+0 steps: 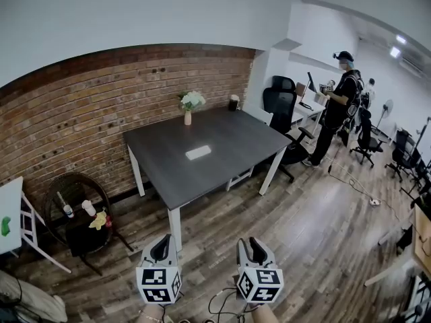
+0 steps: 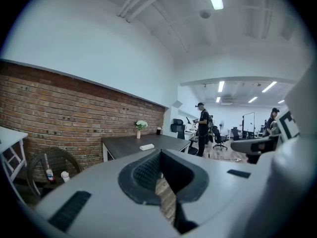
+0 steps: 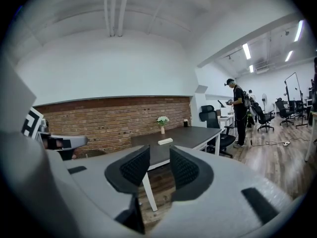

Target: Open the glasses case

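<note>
**Head view: room with a plank floor [image 1: 316, 241].** A dark rectangular table [image 1: 236, 136] stands with one long edge toward a brick wall [image 1: 81, 120]. The glasses case [image 1: 198, 153], white and flat, lies alone near the middle of the tabletop, well apart from every edge. At this range it appears closed. A vase of white flowers [image 1: 189, 106] stands at the wall-side edge, about midway along it. A dark cup [image 1: 234, 102] stands at the far right corner.

**Grippers.** Both hang over the floor at the bottom of the view, short of the table's near corner and well apart from the case (each turns its marker cube toward the camera).
- **Left gripper [image 1: 160, 244]:** in the left gripper view its two ribbed pads meet at the tips. Only a narrow wedge of floor shows between them lower down, and nothing is held.
- **Right gripper [image 1: 256, 246]:** in the right gripper view its pads stand wide apart with a clear gap. A table leg and floorboards show through the gap, and no object lies between the pads.

Both grippers point toward the table, and in each gripper view the case shows on the tabletop just above the jaw tips.

**Surroundings.** A black office chair [image 1: 279, 103] stands beyond the table's right edge. A person [image 1: 340, 103] in dark clothes stands at a desk farther right. A round wicker chair [image 1: 74, 200] sits against the wall to the left of the table.
</note>
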{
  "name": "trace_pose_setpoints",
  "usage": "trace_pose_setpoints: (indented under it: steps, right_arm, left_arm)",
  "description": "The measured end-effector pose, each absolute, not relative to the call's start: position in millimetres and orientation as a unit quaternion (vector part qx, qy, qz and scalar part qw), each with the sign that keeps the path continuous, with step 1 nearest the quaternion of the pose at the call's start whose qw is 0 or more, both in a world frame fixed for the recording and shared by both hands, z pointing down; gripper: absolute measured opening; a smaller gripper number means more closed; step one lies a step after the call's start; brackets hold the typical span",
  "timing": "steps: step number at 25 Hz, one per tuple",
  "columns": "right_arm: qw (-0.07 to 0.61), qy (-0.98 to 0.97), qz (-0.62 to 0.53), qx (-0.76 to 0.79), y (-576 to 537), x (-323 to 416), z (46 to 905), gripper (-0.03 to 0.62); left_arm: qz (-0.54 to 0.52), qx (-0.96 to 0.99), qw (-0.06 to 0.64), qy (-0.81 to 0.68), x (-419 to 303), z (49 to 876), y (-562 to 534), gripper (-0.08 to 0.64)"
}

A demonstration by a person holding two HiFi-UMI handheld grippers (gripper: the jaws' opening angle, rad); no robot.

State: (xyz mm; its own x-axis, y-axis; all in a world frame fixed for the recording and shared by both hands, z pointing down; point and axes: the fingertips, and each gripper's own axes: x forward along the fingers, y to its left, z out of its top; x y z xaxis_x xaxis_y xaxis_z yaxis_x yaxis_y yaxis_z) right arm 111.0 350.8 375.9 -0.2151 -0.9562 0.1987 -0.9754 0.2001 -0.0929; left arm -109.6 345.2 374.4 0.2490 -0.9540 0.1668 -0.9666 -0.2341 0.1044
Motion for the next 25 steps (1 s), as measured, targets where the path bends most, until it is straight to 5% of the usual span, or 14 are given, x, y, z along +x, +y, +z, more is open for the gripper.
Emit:
trace_pose_setpoints:
  steps: [25]
  right_arm:
    - [0.074,-0.751,0.127,0.643,255,114,413,0.126]
  left_arm:
    - [0.054,0.799,0.112,-0.588,-104,409,243,-0.005]
